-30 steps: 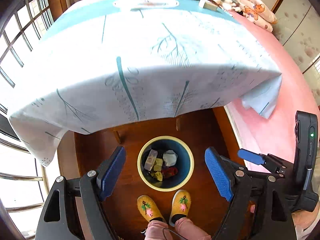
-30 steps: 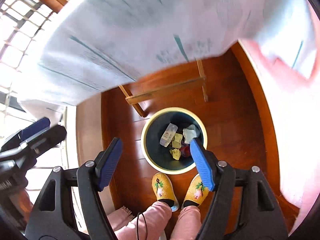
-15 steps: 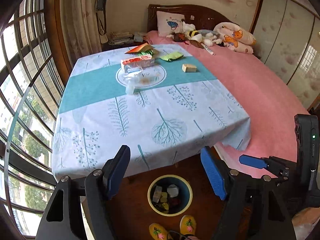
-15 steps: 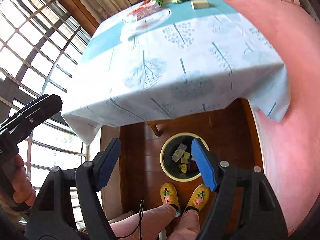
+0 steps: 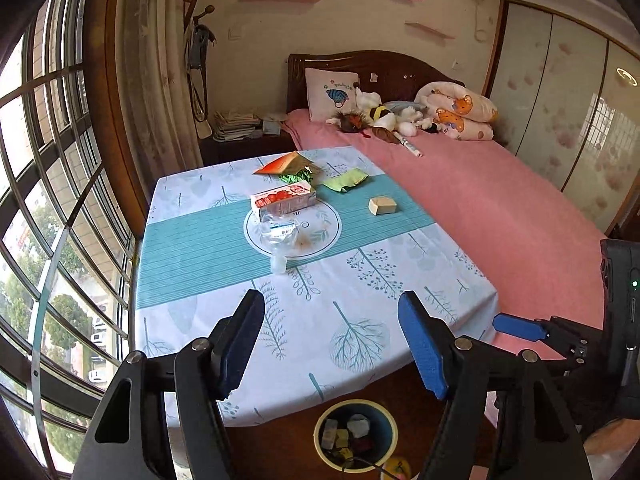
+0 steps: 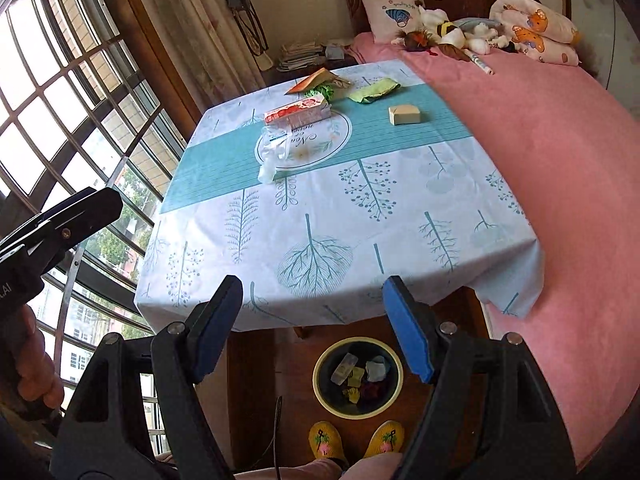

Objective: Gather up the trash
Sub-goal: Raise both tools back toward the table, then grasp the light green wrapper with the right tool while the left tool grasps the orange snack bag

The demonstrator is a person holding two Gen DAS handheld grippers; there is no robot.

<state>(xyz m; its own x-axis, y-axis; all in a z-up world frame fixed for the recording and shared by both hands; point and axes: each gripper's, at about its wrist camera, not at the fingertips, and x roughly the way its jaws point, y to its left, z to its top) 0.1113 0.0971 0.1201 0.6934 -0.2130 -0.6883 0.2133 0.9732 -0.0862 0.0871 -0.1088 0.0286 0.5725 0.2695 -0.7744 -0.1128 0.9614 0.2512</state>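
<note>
At the far left, tall paned windows (image 6: 80,92) and a sheer curtain (image 5: 160,80) bordered the room. The left gripper (image 5: 332,344) stood above the near edge of the table (image 5: 200,336), its blue-padded jaws spread with nothing between them; they had just been narrowing a little. In the right wrist view its black body showed at the left edge, gripped by a hand (image 6: 32,368).

On the table's tree-printed cloth, trash lay along the teal band. A crumpled clear plastic bottle (image 5: 280,236) lay on the round printed emblem, touching a red-and-white carton (image 5: 282,200) just behind it. Behind the carton sat an orange wrapper (image 5: 280,164) over a green crinkled piece (image 5: 298,176). To their right lay a pale green packet (image 5: 346,179), and further right, apart from the rest, a small tan box (image 5: 383,205).

On the wooden floor below the table's near edge stood the trash bin (image 6: 320,364), round with a cream rim and dark inside, already holding several scraps. Just in front of it were the person's yellow slippers (image 6: 326,438).

The right gripper (image 6: 312,328) stood over the table's near edge and the bin, jaws wide apart and empty. To the right stretched a bed (image 6: 560,160) with a pink cover touching the table's side, with a pillow (image 5: 332,94), stuffed toys (image 5: 384,116) and a rolled quilt (image 5: 460,110) at its headboard.
</note>
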